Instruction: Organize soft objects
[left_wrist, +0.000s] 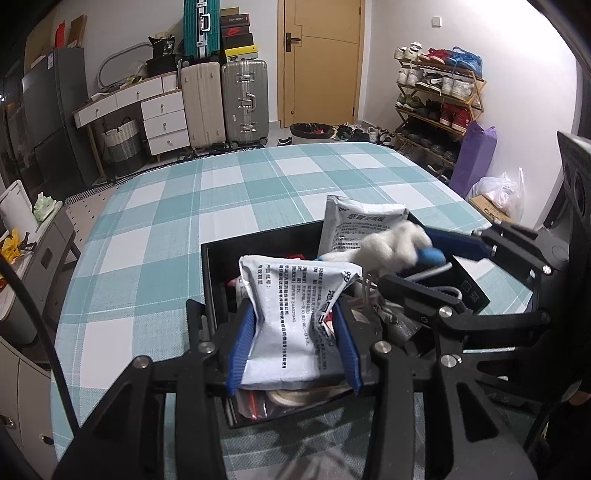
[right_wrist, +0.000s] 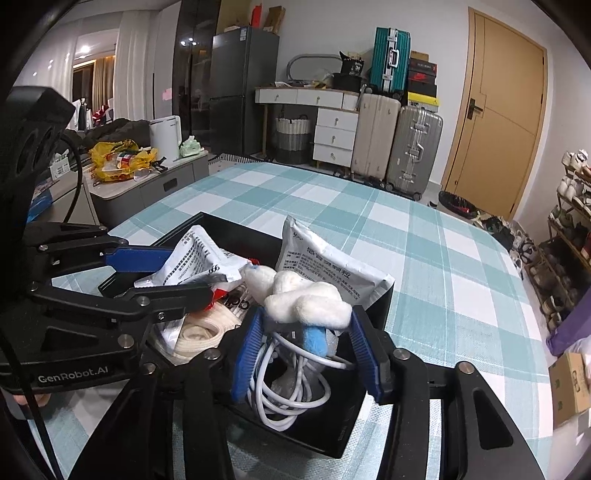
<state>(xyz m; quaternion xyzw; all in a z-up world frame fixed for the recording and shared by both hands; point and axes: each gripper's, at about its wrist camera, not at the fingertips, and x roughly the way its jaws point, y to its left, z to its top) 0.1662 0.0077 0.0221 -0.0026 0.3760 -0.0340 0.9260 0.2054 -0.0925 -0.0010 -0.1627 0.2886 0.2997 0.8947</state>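
Note:
A black box (left_wrist: 210, 273) (right_wrist: 376, 306) full of mixed items sits on the checked tablecloth. My left gripper (left_wrist: 295, 332) is shut on a white printed pouch (left_wrist: 291, 314), held just above the box; it also shows in the right wrist view (right_wrist: 192, 262). My right gripper (right_wrist: 306, 350) is shut on a white and blue plush toy (right_wrist: 306, 299), seen in the left wrist view (left_wrist: 391, 243) over the box's far side. A second white pouch (left_wrist: 354, 221) (right_wrist: 325, 266) leans in the box. A white cable coil (right_wrist: 295, 391) lies under the toy.
The box also holds a cream coil (right_wrist: 199, 336) and red items. The teal checked table (left_wrist: 221, 192) stretches beyond the box. Suitcases (left_wrist: 243, 99), a white dresser (left_wrist: 159, 114), a shoe rack (left_wrist: 439, 99) and a door (left_wrist: 321, 62) stand behind.

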